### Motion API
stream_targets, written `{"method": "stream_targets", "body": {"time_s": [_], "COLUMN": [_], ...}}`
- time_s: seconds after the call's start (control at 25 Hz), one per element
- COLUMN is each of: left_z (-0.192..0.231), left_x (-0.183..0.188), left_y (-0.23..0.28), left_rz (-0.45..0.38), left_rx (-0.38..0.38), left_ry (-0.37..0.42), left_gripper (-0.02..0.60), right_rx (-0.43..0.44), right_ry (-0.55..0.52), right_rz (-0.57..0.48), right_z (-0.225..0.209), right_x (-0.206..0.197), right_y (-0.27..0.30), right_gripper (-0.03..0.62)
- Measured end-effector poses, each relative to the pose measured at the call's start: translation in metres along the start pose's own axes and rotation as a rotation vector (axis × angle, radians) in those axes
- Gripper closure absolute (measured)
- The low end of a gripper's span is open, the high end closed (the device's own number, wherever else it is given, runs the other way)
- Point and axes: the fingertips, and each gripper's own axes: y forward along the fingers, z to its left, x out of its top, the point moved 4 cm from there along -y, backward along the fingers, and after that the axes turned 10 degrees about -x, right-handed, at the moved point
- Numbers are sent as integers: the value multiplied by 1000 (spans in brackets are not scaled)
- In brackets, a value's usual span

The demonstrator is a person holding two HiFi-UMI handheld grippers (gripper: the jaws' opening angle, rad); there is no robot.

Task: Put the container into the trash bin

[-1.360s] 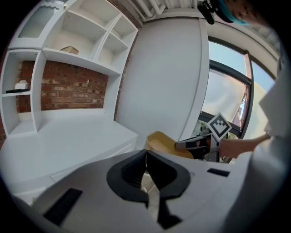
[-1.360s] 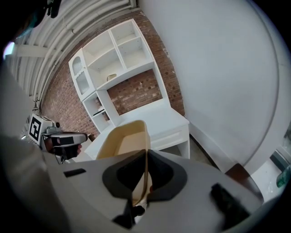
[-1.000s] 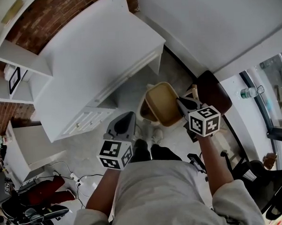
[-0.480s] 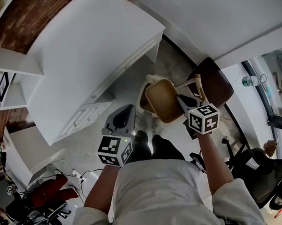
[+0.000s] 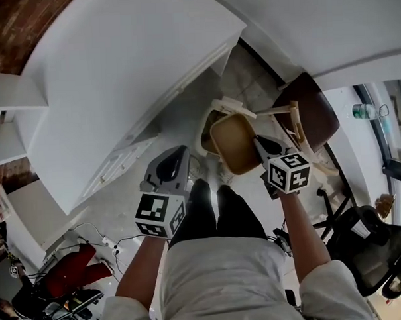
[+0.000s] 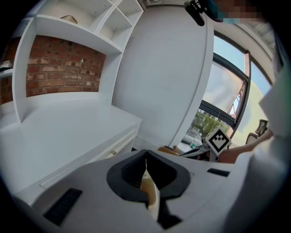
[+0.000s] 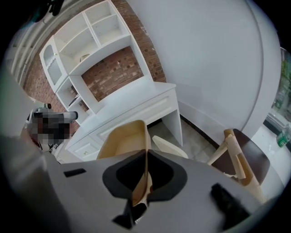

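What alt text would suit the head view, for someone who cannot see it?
Seen from above, a person's right gripper pinches the rim of a tan container over a white trash bin on the floor. The left gripper is shut, near a white desk.

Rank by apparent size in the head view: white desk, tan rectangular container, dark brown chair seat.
Largest: white desk.
The tan rectangular container and dark brown chair seat look about equal; the container is nearer the camera, so unranked.

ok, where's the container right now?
Head view, right of centre: the tan container is clamped in the right tool, just over the white trash bin, left of the brown chair.
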Motion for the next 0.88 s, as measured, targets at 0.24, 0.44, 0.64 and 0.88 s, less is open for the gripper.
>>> {"method": "stream_targets", "body": {"time_s": [0.24, 0.44, 0.64, 0.88], "left_z": [23, 31, 39, 50], "left_x": [-20, -36, -50, -64], "left_y": [20, 40, 53, 62], "left_rz": [44, 70, 95, 107], "left_rx": [-9, -34, -48, -52], "left_ry": [-4, -1, -3, -16], "left_gripper": [566, 565, 565, 565], "right_rx": [-15, -32, -54, -63], "right_ry": [28, 27, 31, 42], "right_rz": [51, 88, 121, 164], "right_z": [-8, -19, -30, -34], "right_x": [-23, -42, -58, -81], "right_y": [41, 69, 94, 125], "right_gripper": [562, 562, 562, 562]}}
